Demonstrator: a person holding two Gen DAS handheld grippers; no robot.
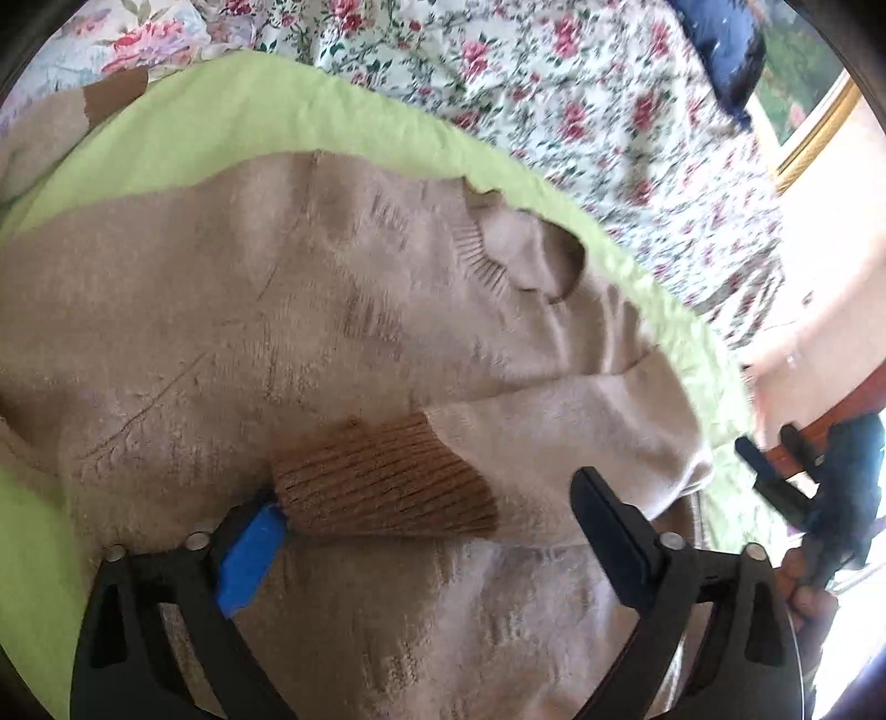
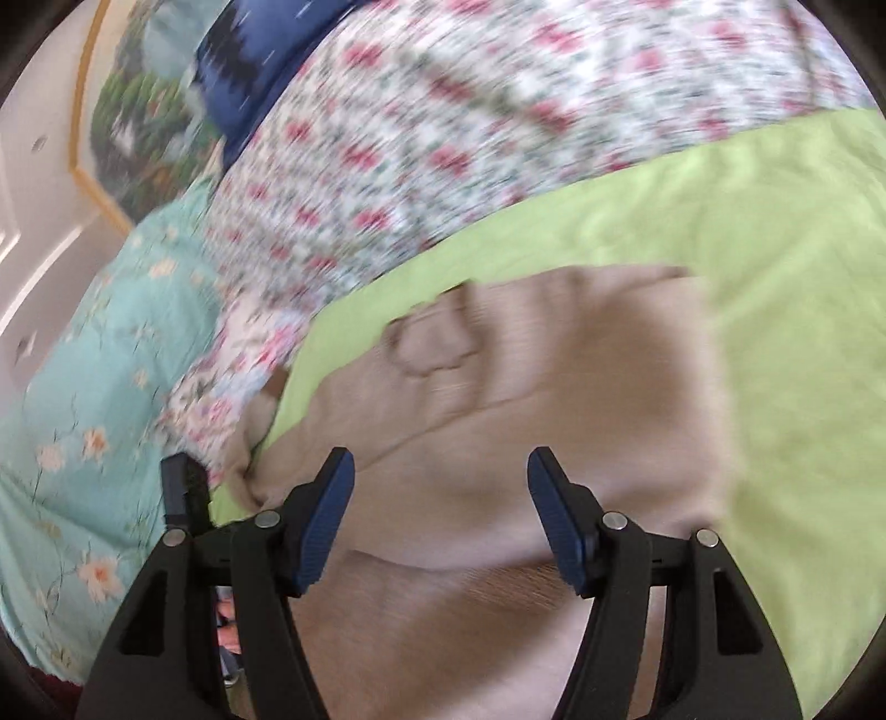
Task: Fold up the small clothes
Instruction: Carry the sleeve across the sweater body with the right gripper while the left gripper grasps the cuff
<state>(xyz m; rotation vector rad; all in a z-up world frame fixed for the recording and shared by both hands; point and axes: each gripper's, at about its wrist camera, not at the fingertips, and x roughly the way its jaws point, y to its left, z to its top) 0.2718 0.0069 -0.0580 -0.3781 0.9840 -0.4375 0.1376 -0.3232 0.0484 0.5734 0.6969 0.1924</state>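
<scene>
A small beige knit sweater [image 1: 232, 310] lies spread on a lime green cloth [image 1: 183, 138], neck opening [image 1: 542, 260] toward the far right. One sleeve is folded across the body, its darker brown ribbed cuff [image 1: 382, 482] lying between my left gripper's fingers. My left gripper [image 1: 426, 504] is open, just above the cuff. My right gripper [image 2: 437, 498] is open and empty, hovering over the sweater [image 2: 554, 387]; it also shows at the right edge of the left wrist view [image 1: 775, 454]. The right wrist view is blurred.
The green cloth [image 2: 775, 221] lies on a bed with a floral sheet [image 1: 554, 83]. A dark blue pillow [image 2: 260, 50] and a turquoise floral pillow [image 2: 99, 387] lie at the bed's head. A framed picture [image 2: 138, 127] hangs on the wall.
</scene>
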